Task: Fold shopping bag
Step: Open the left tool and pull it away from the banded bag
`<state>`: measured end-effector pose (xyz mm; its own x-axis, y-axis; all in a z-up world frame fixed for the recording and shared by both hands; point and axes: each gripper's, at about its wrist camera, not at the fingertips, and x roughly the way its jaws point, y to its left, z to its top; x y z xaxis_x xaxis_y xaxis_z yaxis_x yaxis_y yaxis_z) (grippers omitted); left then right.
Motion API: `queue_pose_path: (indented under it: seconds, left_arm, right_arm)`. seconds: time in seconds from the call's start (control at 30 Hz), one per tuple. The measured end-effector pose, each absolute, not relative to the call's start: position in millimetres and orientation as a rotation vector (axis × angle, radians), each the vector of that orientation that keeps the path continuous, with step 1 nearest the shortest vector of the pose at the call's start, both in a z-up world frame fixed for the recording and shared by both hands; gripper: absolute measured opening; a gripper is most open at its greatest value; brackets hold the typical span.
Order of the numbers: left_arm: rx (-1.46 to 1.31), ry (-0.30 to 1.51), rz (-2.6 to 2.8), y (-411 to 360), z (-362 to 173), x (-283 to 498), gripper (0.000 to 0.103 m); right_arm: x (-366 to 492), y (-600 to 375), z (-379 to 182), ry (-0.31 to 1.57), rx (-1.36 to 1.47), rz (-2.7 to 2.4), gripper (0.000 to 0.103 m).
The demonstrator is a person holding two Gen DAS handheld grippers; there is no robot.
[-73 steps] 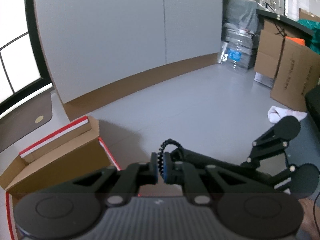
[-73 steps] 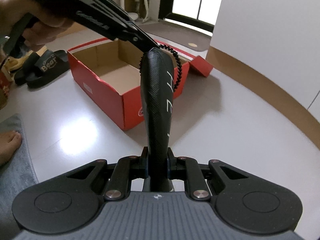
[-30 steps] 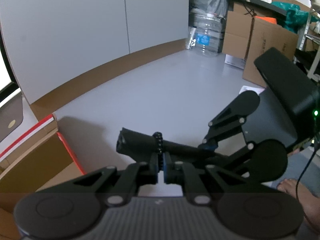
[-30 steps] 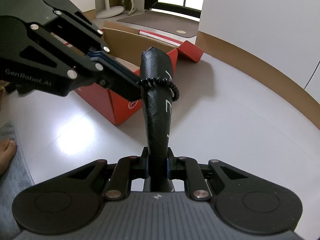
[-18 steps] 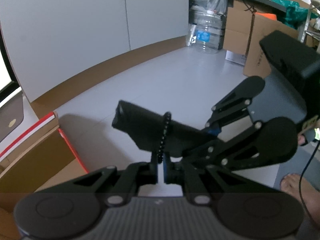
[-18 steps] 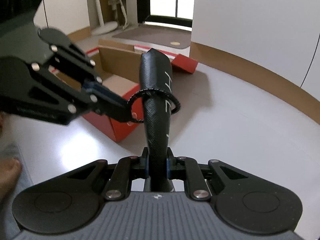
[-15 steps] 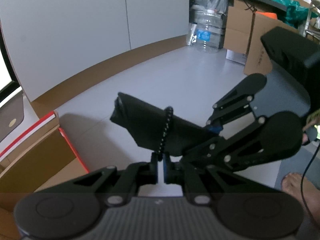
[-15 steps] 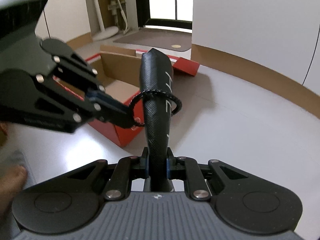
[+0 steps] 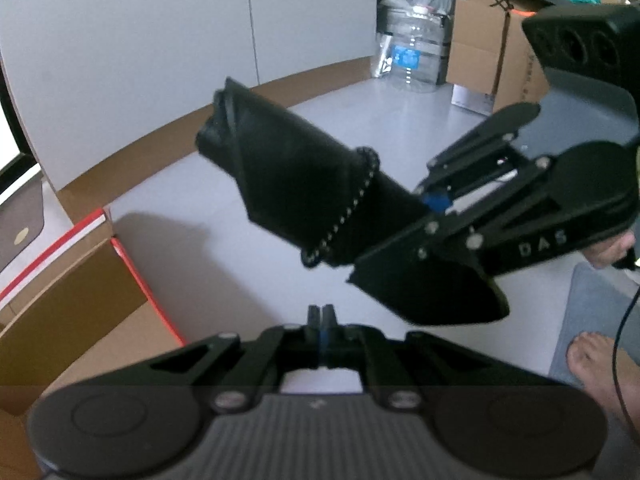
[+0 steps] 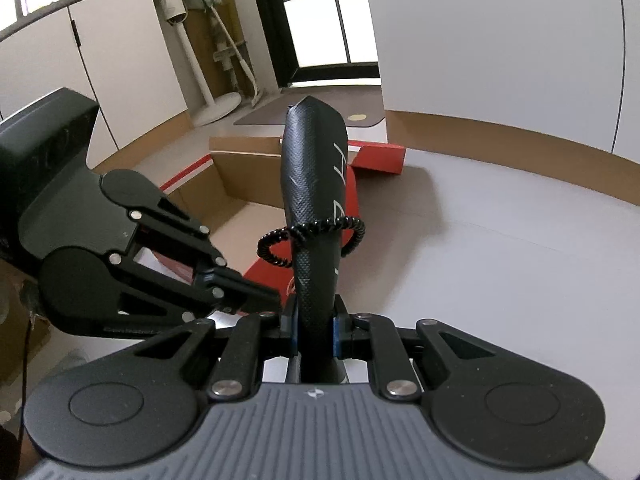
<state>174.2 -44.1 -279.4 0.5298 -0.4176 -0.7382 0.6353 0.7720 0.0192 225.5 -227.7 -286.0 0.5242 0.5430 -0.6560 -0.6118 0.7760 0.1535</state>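
The shopping bag (image 10: 314, 184) is black, rolled into a tight bundle with white lettering. My right gripper (image 10: 314, 332) is shut on its lower end and holds it upright in the air. A black spiral hair tie (image 10: 312, 240) loops loosely around its middle. In the left wrist view the bag (image 9: 292, 184) sticks out to the upper left from the right gripper (image 9: 430, 208), with the tie (image 9: 344, 210) around it. My left gripper (image 9: 320, 314) is shut and empty, just below the bag. It shows at the left in the right wrist view (image 10: 264, 294).
An open red shoe box (image 10: 248, 200) with a cardboard inside sits on the grey floor below the bag, also in the left wrist view (image 9: 80, 280). Cardboard boxes (image 9: 496, 48) and a water jug (image 9: 416, 56) stand by the far wall. A bare foot (image 9: 592, 368) is at the right.
My left gripper has let go of the hair tie and drawn back from the bag. The tie now hangs around the bag on its own. The right gripper has lifted the bag.
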Motion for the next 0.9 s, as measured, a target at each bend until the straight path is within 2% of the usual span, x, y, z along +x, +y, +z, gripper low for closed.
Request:
queue_pose_path:
  seconds: [0.37,0.63,0.83,0.9]
  left_arm:
    - [0.260,0.789,-0.613,-21,-273,167,0.001]
    - [0.191,0.844,-0.557,4,-271,158,0.007]
    - [0.148,0.883,-0.502,22,-271,158,0.007]
    - [0.144,0.886,-0.485,22,-271,161,0.014]
  right_arm:
    - [216,-220,-296,0.767,-0.218,0.649,0.016]
    - [208,-213,-294,0.754,-0.262,0.632,0.016]
    - [205,-211,-291,0.744,-0.271,0.623,0.016]
    - [204,-209,-290,0.742,-0.272,0.620,0.016]
